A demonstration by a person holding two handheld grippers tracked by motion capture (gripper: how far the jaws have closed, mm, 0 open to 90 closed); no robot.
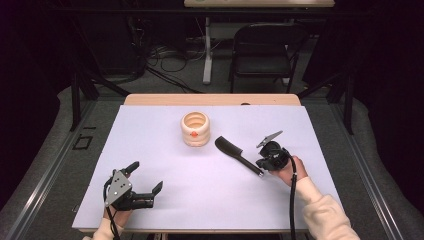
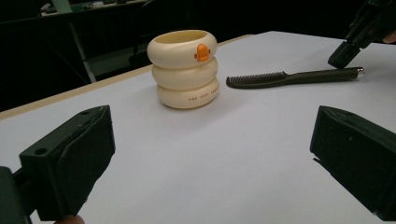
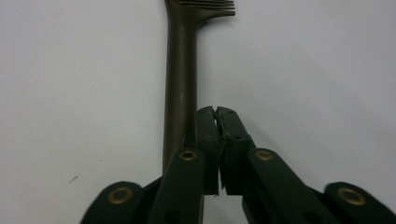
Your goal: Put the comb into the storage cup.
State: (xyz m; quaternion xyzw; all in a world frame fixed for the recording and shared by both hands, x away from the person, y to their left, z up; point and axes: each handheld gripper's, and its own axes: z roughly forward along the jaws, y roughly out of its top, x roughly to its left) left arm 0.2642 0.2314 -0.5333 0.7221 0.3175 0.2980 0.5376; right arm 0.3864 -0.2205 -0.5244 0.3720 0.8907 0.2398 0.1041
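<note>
A dark comb (image 1: 235, 152) lies flat on the white table cover (image 1: 200, 205), right of centre, teeth toward the far left. My right gripper (image 1: 261, 165) sits at the comb's handle end with its jaws pressed together and nothing between them. In the right gripper view the handle (image 3: 181, 70) runs just left of the closed tips (image 3: 215, 112). A cream holder (image 1: 195, 128) made of three stacked rings, with an orange mark, stands upright at the middle back. My left gripper (image 1: 145, 177) rests near the front left, jaws wide apart and empty, facing the holder (image 2: 185, 70) and the comb (image 2: 289, 78).
The table's wooden far edge (image 1: 210, 99) shows beyond the white cover. Behind the table stand a black folding chair (image 1: 262, 50) and a white desk leg (image 1: 207, 50), with cables on the floor. In the left gripper view the right gripper (image 2: 343, 51) hovers by the comb's handle.
</note>
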